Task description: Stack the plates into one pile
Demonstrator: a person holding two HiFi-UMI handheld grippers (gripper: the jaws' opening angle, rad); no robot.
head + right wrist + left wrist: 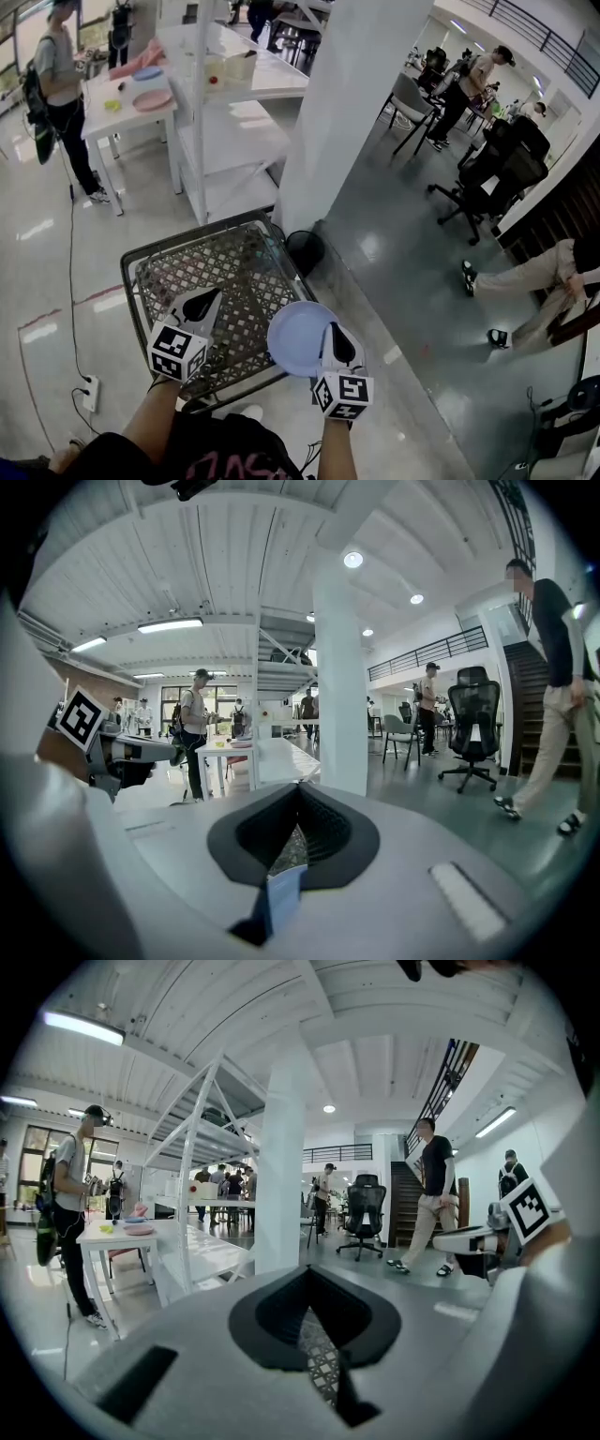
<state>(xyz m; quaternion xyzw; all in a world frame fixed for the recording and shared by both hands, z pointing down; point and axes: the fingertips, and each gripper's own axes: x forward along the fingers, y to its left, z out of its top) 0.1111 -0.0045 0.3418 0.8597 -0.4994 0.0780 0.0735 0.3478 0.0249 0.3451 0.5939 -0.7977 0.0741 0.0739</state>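
My right gripper is shut on the near rim of a light blue plate, which it holds flat over the right edge of a metal mesh table. In the right gripper view the plate's edge shows as a blue strip pinched low between the jaws. My left gripper hovers over the mesh top, shut with nothing in it; in its own view only mesh shows through the slit. A pink plate and a blue plate lie on a far white table.
A white pillar and a white shelving rack stand just beyond the mesh table, with a black round bin at the pillar's foot. A person stands by the white table. Office chairs stand at right. A power strip lies on the floor.
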